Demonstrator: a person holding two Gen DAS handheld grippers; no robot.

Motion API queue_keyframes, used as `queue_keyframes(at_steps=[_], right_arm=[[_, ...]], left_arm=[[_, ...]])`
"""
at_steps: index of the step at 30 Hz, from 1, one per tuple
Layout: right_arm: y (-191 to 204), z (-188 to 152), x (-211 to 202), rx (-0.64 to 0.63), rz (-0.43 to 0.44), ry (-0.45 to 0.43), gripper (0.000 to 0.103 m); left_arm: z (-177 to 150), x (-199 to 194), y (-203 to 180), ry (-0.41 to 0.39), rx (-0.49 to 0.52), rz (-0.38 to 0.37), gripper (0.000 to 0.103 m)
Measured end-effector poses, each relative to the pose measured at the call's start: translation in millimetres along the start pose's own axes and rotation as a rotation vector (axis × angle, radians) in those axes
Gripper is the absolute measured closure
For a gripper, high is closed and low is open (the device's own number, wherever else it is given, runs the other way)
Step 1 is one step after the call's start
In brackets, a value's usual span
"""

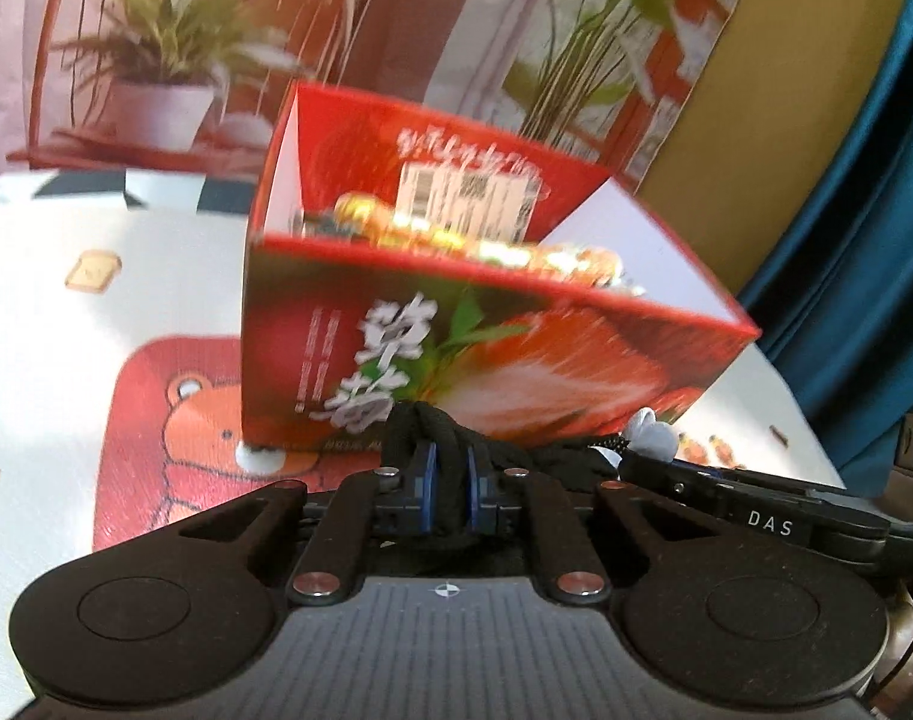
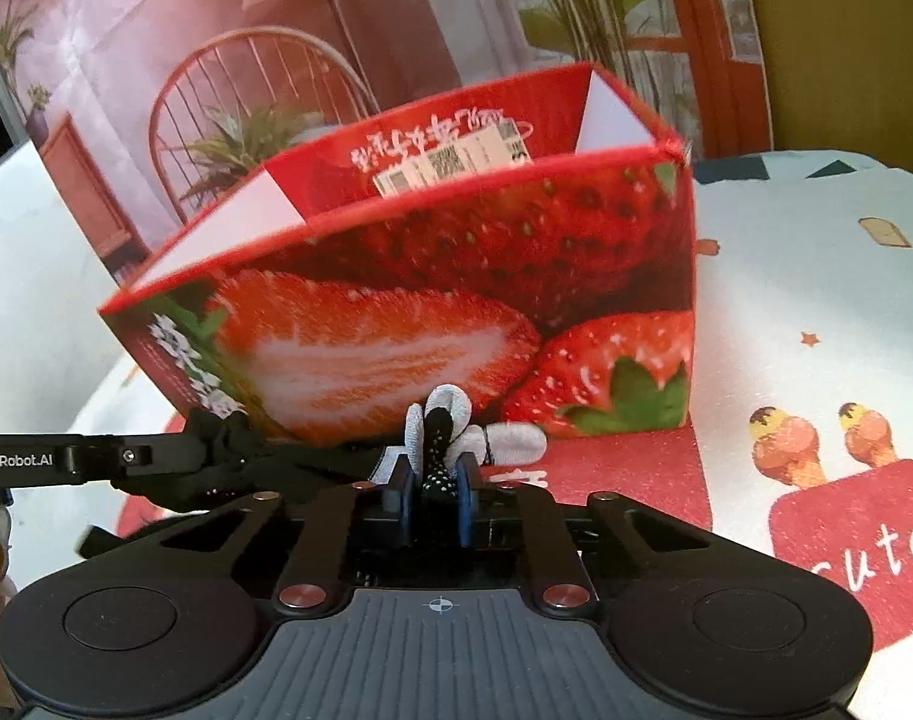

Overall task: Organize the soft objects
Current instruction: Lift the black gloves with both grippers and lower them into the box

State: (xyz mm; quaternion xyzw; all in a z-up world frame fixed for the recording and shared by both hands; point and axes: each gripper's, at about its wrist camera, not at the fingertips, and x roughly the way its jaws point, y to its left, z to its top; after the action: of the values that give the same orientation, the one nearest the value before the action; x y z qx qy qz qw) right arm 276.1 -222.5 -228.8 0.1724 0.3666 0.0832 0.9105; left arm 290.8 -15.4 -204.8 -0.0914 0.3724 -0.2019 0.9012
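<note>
A black-and-white knitted soft item, perhaps a glove, lies stretched in front of a red strawberry-printed box [image 1: 516,360]. My left gripper [image 1: 450,468] is shut on its black end [image 1: 423,426]. The right gripper [image 2: 435,480] is shut on a bunched part with white dots and white fabric [image 2: 441,420]; white finger-like tips [image 2: 516,441] rest against the box [image 2: 456,300]. The right gripper's body [image 1: 756,516] shows at the right of the left wrist view. The left gripper's arm [image 2: 96,456] reaches in from the left of the right wrist view. The box is open at the top.
Gold-wrapped things [image 1: 456,234] lie inside the box. It stands on a tablecloth [image 2: 816,300] printed with a bear, ice creams and red patches. A backdrop with a chair and potted plants [image 1: 156,60] hangs behind. A blue curtain [image 1: 864,240] hangs at the right.
</note>
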Motion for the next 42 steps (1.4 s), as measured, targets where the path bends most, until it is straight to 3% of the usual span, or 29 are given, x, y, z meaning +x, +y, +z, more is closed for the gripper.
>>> queue_keyframes(at_steps=[15, 27, 34, 42], right_arm=[[25, 42, -70, -0.058, 0.072, -0.192, 0.091], [37, 92, -69, -0.128, 0.088, -0.273, 0.091], [38, 131, -36, -0.178, 0.046, -0.273, 0.091], [17, 131, 14, -0.112, -0.015, -0.117, 0.091]], left_arm=[[17, -70, -29, -0.207, 0.057, 0.004, 0.091], [66, -68, -38, -0.289, 0.096, 0.039, 0.091], [99, -28, -35, -0.242, 0.141, 0.099, 0.091], [105, 26, -21, -0.047, 0.114, 0.106, 0.091]])
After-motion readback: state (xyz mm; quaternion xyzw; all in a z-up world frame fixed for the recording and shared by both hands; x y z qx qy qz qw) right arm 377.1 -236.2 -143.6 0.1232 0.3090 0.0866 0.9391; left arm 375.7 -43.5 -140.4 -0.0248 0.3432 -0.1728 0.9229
